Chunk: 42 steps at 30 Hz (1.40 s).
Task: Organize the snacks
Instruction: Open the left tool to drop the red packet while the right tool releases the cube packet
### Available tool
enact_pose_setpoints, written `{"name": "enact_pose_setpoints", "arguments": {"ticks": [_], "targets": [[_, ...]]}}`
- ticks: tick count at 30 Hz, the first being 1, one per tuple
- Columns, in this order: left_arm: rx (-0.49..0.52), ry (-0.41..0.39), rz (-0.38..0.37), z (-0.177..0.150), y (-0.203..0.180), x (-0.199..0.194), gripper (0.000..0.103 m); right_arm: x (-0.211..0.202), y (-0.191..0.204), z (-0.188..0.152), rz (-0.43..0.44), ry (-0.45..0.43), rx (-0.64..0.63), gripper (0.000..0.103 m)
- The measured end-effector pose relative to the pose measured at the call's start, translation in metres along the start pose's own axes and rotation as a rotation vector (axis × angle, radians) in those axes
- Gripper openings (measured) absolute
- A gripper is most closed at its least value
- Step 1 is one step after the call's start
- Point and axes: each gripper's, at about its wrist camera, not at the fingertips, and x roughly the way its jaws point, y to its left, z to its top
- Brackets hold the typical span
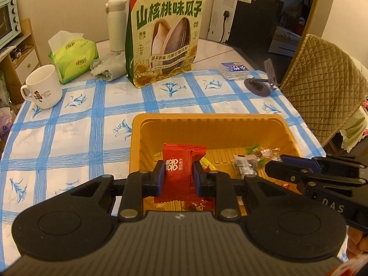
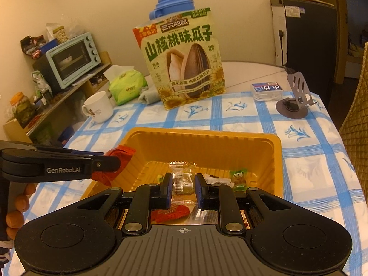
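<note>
Both grippers clenched on snacks over the yellow tray (image 1: 253, 124).
Left gripper (image 1: 179, 174) grasps a red packet (image 1: 179, 168) — right gripper (image 2: 183, 184) grasps a clear-wrapped candy (image 2: 182, 179); more sweets lie inside.

light: warm, dim indoor | focus: sharp | edges: fisheye-bent, dark corners

Right hand-held gripper (image 2: 183, 185): clamped on a clear-wrapped snack (image 2: 182, 180), above the yellow tray (image 2: 274, 161).
Left hand-held gripper (image 2: 115, 161): gripping a red packet (image 2: 119, 155) at the tray's left rim.
Tray contents: several wrapped candies.
Tabletop (image 2: 306, 158): blue-checked cloth; sunflower-seed bag (image 2: 184, 64) upright behind the tray.
</note>
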Motion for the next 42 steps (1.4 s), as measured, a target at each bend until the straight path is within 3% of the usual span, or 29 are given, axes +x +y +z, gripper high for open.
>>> {"name": "enact_pose_setpoints", "arguments": {"ticks": [11,32,42], "targets": [[-0.017,0.025,0.0,0.004,0.001,0.026,0.024,0.017,-0.012,0.006,-0.003,0.012,0.035,0.021],[0.001,0.009,-0.012,0.008,0.004,0.021,0.024,0.032,-0.014,0.013,0.013,0.021,0.067,0.021],[0.017,0.008,-0.02,0.005,0.005,0.014,0.038,0.035,-0.015,0.021,0.016,-0.003,0.11,0.022]]}}
